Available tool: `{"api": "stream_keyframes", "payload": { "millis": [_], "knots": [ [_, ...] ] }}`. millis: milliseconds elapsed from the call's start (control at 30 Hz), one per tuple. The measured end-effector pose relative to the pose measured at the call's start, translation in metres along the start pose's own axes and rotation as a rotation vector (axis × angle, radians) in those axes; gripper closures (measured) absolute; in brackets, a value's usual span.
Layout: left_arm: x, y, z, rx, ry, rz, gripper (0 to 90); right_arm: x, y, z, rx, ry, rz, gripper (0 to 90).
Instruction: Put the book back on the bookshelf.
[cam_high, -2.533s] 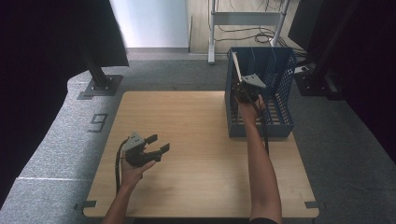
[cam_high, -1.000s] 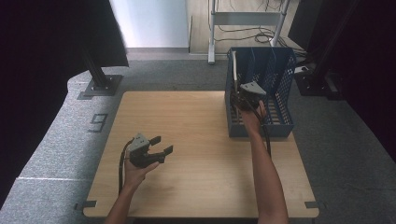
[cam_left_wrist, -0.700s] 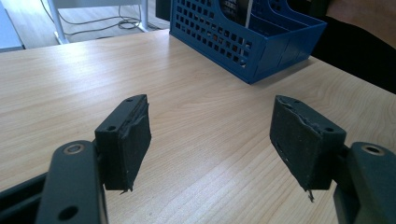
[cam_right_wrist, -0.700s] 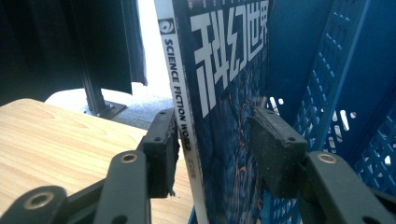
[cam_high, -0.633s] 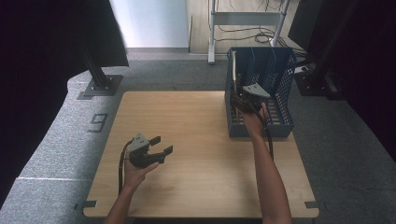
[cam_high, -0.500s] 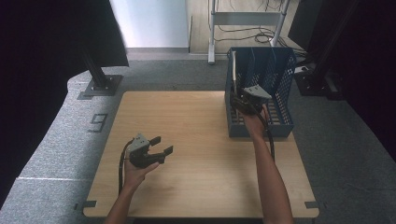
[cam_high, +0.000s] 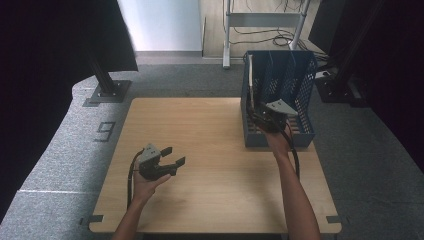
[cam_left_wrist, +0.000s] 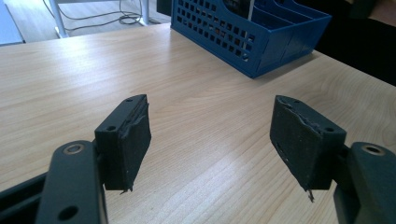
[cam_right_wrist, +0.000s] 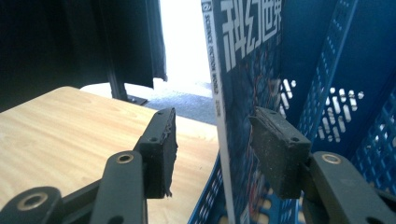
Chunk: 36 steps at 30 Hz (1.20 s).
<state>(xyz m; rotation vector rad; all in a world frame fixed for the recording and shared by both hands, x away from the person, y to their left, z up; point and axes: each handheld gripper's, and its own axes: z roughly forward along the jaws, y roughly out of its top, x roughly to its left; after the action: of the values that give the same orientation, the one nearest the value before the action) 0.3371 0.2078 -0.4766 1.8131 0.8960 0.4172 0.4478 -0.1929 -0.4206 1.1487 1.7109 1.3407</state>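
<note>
Magazine (cam_right_wrist: 243, 116) standing upright in the blue file rack (cam_high: 300, 85) at the table's (cam_high: 210, 150) far right corner; right gripper (cam_right_wrist: 212, 149) straddles its spine, jaws just opened, pads apart from it. Left gripper (cam_left_wrist: 210, 140) hovers wide and empty near the table's near left edge.

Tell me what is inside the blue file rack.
One magazine stands upright in the blue file rack, at its left end in the high view, between the right claw's parted jaws. The rack's front wall and the claw hide its bottom slots.
</note>
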Motion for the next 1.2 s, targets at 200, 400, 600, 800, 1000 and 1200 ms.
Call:
{"api": "stream_keyframes", "payload": {
  "millis": [200,400,600,800,1000,1200],
  "knots": [
    [0.001,-0.002,0.001,0.006,0.005,-0.003,29.1,0.004,-0.01,-0.015,-0.005,0.023,-0.008,49.8],
    [0.0,-0.003,0.002,0.014,0.01,0.002,29.0,0.009,-0.022,-0.031,0.0,0.055,-0.005,49.5],
    [-0.002,-0.005,0.004,0.027,0.007,0.008,28.9,0.013,-0.035,-0.044,0.01,0.081,-0.001,49.5],
    [-0.002,-0.006,0.004,0.029,0.007,0.002,28.9,0.016,-0.048,-0.059,0.005,0.113,0.014,49.2],
    [-0.003,-0.008,0.005,0.036,0.007,0.003,28.9,0.021,-0.062,-0.072,0.019,0.152,0.01,48.7],
    [-0.003,-0.011,0.006,0.049,0.008,0.002,28.9,0.025,-0.076,-0.083,0.029,0.183,0.012,48.1]
  ]
}}
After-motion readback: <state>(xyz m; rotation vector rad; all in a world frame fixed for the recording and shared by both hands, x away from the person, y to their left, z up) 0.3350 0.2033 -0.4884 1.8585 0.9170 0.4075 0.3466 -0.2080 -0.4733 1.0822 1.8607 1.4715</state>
